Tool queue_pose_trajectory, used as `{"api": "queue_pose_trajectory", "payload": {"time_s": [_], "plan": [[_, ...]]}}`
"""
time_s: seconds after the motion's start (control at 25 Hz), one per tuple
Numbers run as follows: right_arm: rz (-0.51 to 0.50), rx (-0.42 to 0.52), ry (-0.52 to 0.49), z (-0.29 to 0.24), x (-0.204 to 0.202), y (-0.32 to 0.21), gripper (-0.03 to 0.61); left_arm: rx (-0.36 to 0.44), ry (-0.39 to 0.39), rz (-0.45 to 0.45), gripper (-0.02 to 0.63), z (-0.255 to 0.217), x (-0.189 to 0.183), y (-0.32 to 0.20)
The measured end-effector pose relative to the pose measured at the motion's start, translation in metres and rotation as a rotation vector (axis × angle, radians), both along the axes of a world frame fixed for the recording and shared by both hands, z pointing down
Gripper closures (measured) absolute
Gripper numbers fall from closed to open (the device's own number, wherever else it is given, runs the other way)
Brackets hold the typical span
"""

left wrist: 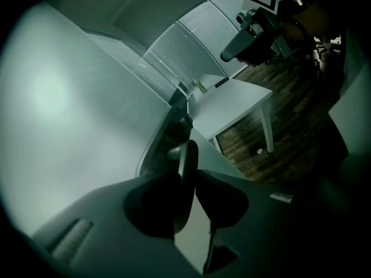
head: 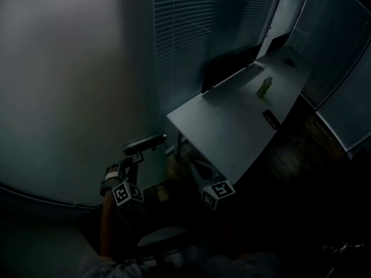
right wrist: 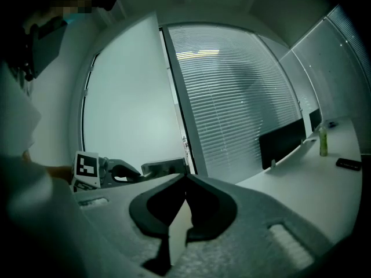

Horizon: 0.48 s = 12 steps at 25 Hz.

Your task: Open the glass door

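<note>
The frosted glass door (head: 69,91) fills the left of the head view, with its edge beside a glass wall with blinds (head: 197,33). A dark lever handle (head: 145,143) sticks out near the door's edge. My left gripper (head: 139,153) is shut on that handle. In the left gripper view the flat handle (left wrist: 188,164) stands upright between the pads of my left gripper (left wrist: 186,181). My right gripper (head: 200,171) hovers to the right of it over the desk corner. It is shut with nothing in it, and in its own view the tips of my right gripper (right wrist: 185,177) meet.
A white desk (head: 232,126) stands close on the right of the door, with a green bottle (head: 264,87) and a small dark device (head: 271,119) on it. A dark screen (head: 229,68) stands at its back edge. Wooden floor (left wrist: 290,132) lies beyond the desk. The room is dim.
</note>
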State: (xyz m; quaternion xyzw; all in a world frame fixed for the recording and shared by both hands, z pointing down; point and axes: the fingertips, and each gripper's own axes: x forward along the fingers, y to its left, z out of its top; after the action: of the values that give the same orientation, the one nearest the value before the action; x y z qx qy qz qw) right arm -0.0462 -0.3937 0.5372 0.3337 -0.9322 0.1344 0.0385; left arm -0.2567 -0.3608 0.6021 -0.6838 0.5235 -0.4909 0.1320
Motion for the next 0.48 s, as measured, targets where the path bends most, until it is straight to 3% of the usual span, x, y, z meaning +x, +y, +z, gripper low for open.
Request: {"api": "queue_pose_trajectory", "payload": {"time_s": [0.48], "plan": [[0.014,0.008,0.002,0.001,0.024,0.056,0.580,0.002,0.026,0.050,0.497,0.001,0.027,0.043]]}}
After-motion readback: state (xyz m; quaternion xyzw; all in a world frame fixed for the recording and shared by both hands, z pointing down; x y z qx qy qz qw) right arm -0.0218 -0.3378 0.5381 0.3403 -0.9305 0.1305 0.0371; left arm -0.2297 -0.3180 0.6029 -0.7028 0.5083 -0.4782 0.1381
